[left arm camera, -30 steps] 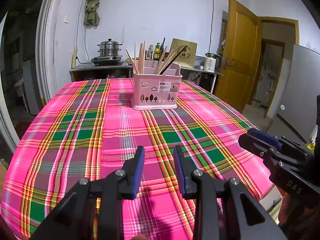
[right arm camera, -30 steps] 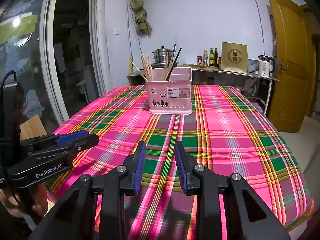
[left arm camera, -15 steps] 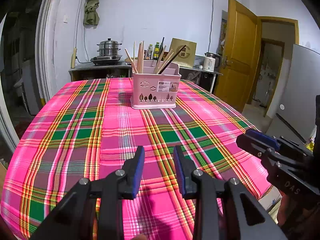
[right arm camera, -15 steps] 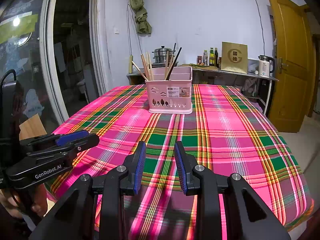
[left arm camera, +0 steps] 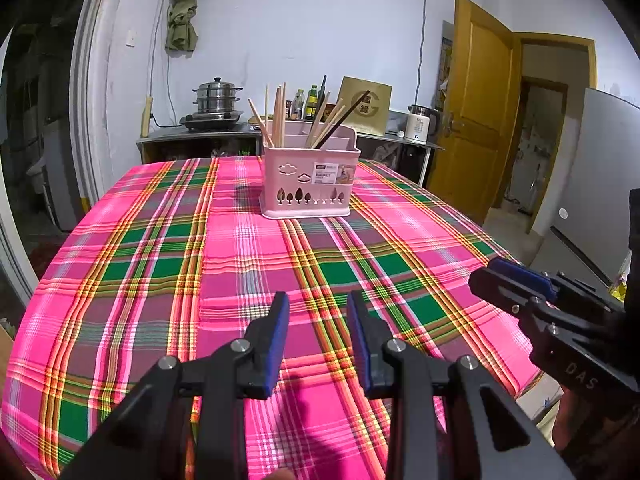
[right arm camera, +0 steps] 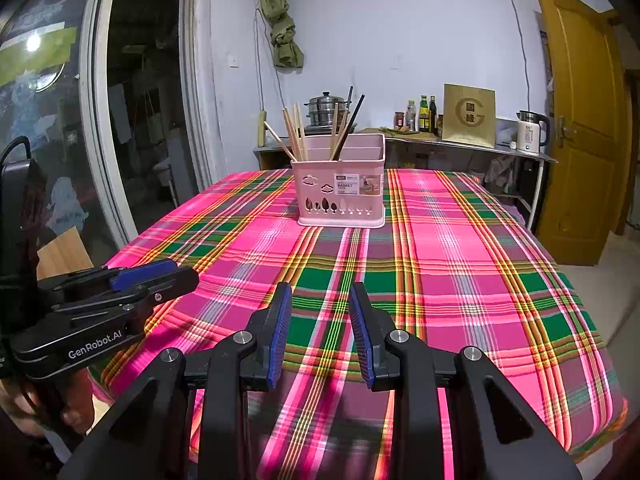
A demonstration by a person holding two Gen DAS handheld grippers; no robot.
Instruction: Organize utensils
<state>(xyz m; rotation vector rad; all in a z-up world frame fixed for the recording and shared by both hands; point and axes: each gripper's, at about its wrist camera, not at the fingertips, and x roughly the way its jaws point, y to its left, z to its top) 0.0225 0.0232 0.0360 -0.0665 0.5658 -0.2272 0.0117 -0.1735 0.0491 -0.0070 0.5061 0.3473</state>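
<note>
Pink utensil basket (left arm camera: 310,182), far side of plaid tablecloth (left arm camera: 248,264): chopsticks (left arm camera: 280,120) upright in its compartments. No loose utensils visible; task judged near complete. Left gripper (left arm camera: 318,312), right gripper (right arm camera: 320,306): both parted, empty, well short of basket

Beneath and ahead of the jaws the tablecloth (left arm camera: 168,264) is a plaid of hot pink and green squares crossed by yellow, orange and white stripes. Well ahead of both jaws, the utensil basket (left arm camera: 310,184) is pale pink with cloud and tree cut-outs and a white label. Its chopsticks (left arm camera: 278,118) are light tan, one (left arm camera: 340,124) dark brown. The left gripper (left arm camera: 318,312) and right gripper (right arm camera: 320,304) are black with blue pads.
</note>
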